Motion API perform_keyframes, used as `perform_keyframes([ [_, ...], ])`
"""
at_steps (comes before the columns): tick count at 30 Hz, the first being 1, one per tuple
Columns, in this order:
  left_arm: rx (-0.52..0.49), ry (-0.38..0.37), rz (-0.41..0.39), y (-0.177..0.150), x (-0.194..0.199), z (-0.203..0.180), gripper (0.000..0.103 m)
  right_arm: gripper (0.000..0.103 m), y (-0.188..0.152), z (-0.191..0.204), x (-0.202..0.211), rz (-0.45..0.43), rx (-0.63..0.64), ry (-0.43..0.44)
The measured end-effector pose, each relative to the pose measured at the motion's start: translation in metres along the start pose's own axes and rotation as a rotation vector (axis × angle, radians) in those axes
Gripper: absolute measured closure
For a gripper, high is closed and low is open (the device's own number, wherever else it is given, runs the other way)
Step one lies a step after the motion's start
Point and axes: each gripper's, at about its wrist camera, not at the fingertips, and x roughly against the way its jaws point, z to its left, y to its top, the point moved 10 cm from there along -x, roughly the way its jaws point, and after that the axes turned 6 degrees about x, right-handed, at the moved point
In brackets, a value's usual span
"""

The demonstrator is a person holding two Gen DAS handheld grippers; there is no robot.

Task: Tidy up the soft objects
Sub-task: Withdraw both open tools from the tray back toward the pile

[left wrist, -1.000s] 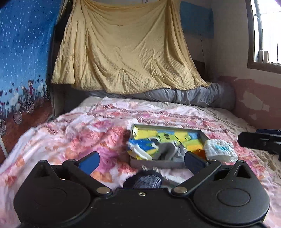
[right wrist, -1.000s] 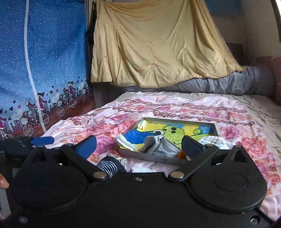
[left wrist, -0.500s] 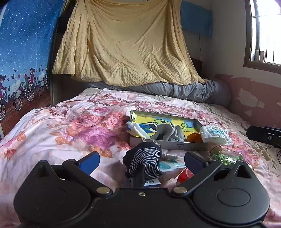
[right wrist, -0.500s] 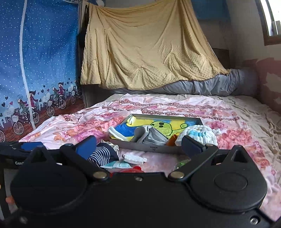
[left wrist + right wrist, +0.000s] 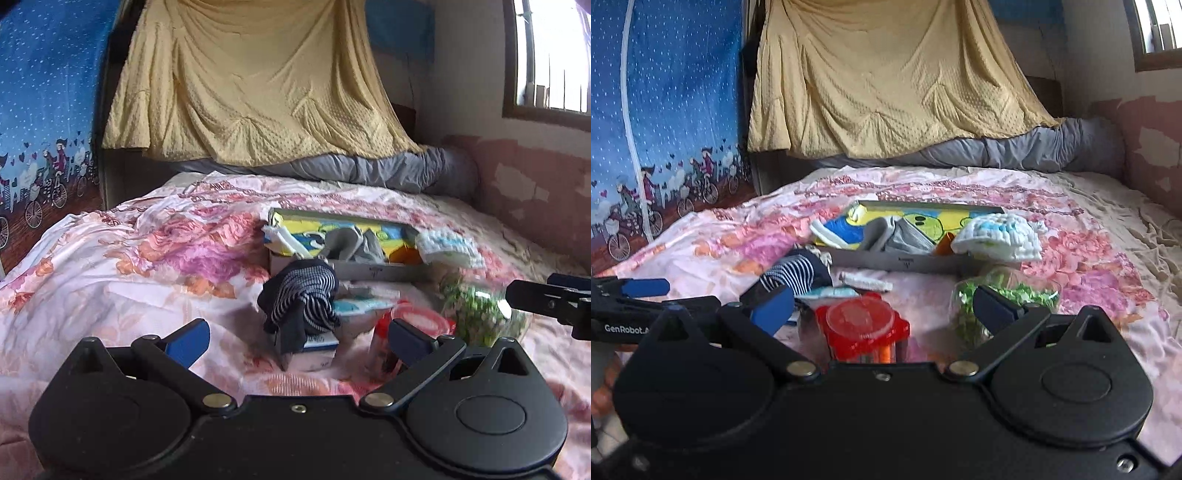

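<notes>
Both tools, left (image 5: 297,338) and right (image 5: 882,308), gape empty; approach the striped sock (image 5: 301,295) at twelve o'clock low, pinching its bunched middle.

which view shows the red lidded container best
The right wrist view: the red lidded container sits close and sharp between the open right tool's fingers, clear round lid facing up. In the left wrist view it is blurred, partly hidden behind the left tool's finger.
</notes>
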Motion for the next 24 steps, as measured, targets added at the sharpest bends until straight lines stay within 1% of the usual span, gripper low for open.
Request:
perform_keyframes([
  [6,-0.003,0.002,0.036,-0.013,-0.002,0.005,0.001,0.0,-0.014,0.003,0.002,0.023,0.008,0.004],
  [9,-0.02,0.001,0.064,-0.018,-0.002,0.003,0.001,0.001,-0.019,0.005,0.002,0.038,0.006,0.011],
  [14,-0.071,0.017,0.056,-0.02,-0.001,0.0,0.001,0.0,-0.026,0.01,0.002,0.066,0.017,0.034],
  [21,-0.082,0.033,0.07,-0.022,-0.006,0.004,0.001,0.0,-0.038,0.026,-0.002,0.105,0.061,0.075],
  [24,-0.09,0.025,0.073,-0.024,-0.007,0.003,0.001,0.0,-0.041,0.032,-0.002,0.11,0.087,0.08],
])
